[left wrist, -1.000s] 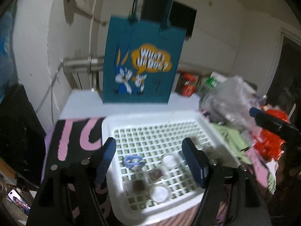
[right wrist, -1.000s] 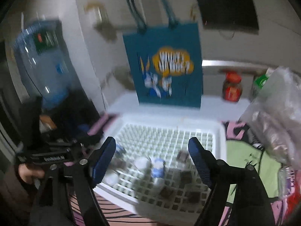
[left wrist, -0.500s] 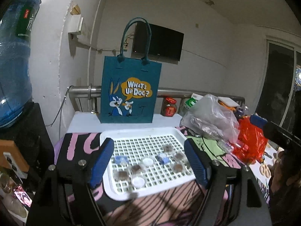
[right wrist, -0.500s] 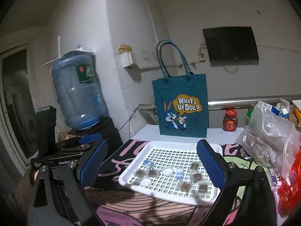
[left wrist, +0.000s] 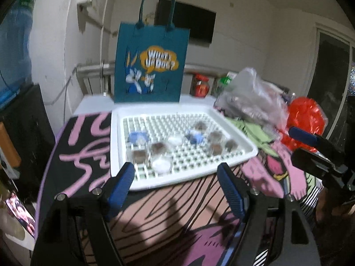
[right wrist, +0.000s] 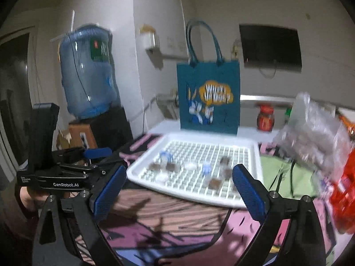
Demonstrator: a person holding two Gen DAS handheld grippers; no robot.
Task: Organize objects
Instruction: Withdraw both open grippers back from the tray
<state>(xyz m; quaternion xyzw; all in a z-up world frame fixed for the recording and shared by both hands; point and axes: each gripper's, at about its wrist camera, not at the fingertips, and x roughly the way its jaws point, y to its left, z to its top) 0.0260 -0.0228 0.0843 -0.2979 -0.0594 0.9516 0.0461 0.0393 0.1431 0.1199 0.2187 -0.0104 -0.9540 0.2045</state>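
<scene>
The left gripper [left wrist: 176, 182] is held open with nothing between its fingers; the right gripper [right wrist: 178, 182] is spread wide, also empty, its jaws having just been opening. Just beyond both, a white tray [left wrist: 241, 141] with small jars [left wrist: 162, 165] is laid on a pink and black patterned cloth [left wrist: 84, 155]. A blue bag [left wrist: 150, 64] is stood behind it, a water bottle [right wrist: 87, 73] to the left

Both wrist views look downward, near, sharing the white tray [left wrist: 233, 137] [right wrist: 255, 155].
</scene>
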